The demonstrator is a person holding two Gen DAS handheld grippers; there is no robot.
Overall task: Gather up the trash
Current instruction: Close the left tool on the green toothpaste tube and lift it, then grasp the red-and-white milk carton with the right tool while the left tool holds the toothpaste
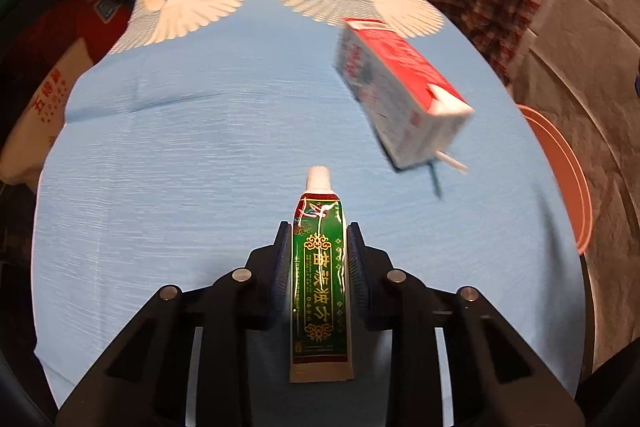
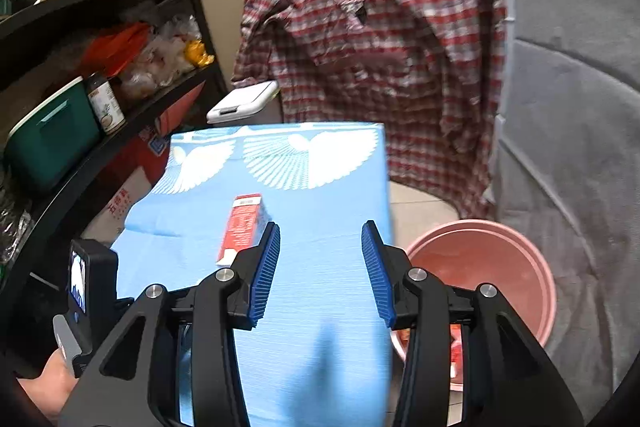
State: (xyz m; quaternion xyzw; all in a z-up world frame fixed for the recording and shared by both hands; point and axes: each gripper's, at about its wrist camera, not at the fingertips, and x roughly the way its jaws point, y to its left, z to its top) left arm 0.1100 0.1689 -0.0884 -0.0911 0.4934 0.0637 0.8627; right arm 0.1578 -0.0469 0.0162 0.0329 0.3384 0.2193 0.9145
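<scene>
Gripping a green tube point(image 1: 320, 279) at lower centre, the left claw point(image 1: 319, 255) is clenched — right claw point(image 2: 320, 263) released, red carton point(image 1: 400, 91) upper right.

A glossy foil-like green tube point(image 1: 319, 279) with a smooth white plastic cap lies on the surface's matt, finely ribbed blue cloth point(image 1: 200, 155). A printed red-and-white paper carton point(image 1: 400, 95) shows a dull sheen. Ridged blue rubbery pads line matt black plastic fingers point(image 2: 264, 271). Beside, a smooth pink plastic basin point(image 2: 536, 267); behind, a soft checked cloth shirt point(image 2: 372, 47).
</scene>
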